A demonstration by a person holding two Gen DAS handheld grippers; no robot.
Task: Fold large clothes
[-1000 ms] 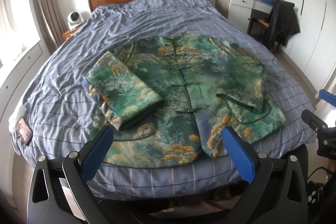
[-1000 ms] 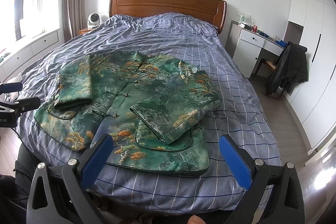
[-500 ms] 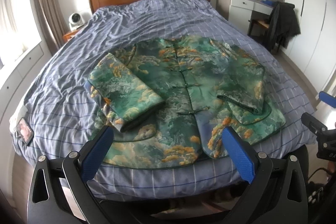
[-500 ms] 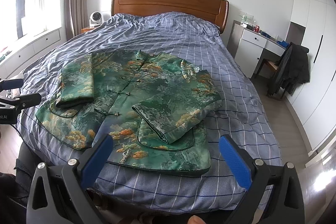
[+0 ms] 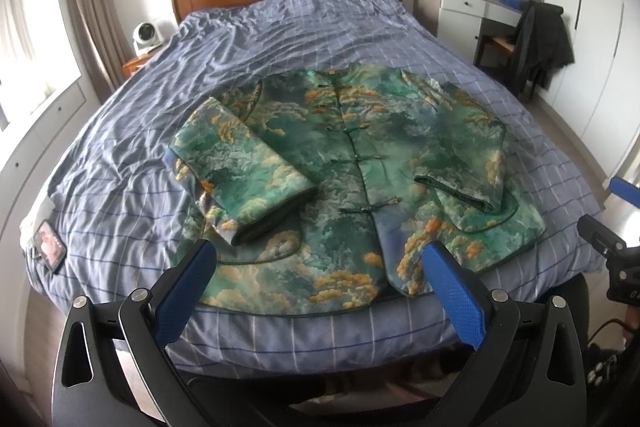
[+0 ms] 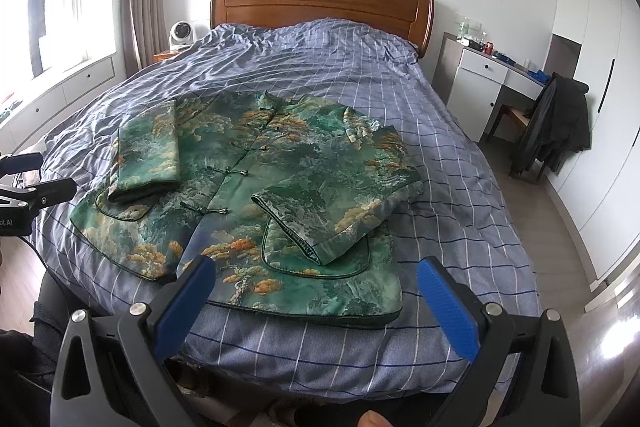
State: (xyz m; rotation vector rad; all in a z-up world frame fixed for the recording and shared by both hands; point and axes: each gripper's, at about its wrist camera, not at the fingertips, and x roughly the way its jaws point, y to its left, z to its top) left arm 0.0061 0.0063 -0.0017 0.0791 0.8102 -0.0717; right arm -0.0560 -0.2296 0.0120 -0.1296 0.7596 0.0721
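A green jacket (image 5: 348, 187) (image 6: 256, 195) with orange cloud pattern and knot buttons lies flat, front up, near the foot of the bed (image 5: 120, 187) (image 6: 440, 187). Both sleeves are folded in over its front: the left sleeve (image 5: 240, 167) (image 6: 150, 155) and the right sleeve (image 5: 468, 167) (image 6: 340, 211). My left gripper (image 5: 316, 267) hovers open just short of the jacket's hem, holding nothing. My right gripper (image 6: 314, 283) is open too, above the hem's right part, empty. Each gripper shows at the edge of the other's view.
The bed has a blue checked cover and a wooden headboard (image 6: 320, 3). A small fan (image 6: 182, 35) sits on the nightstand. A white desk (image 6: 492, 83) and a chair with a dark coat (image 6: 556, 131) stand to the right. A phone (image 5: 48, 245) lies at the bed's left edge.
Both views have drifted slightly back and up from the jacket. The jacket and sleeves have not moved, and both grippers stay open.
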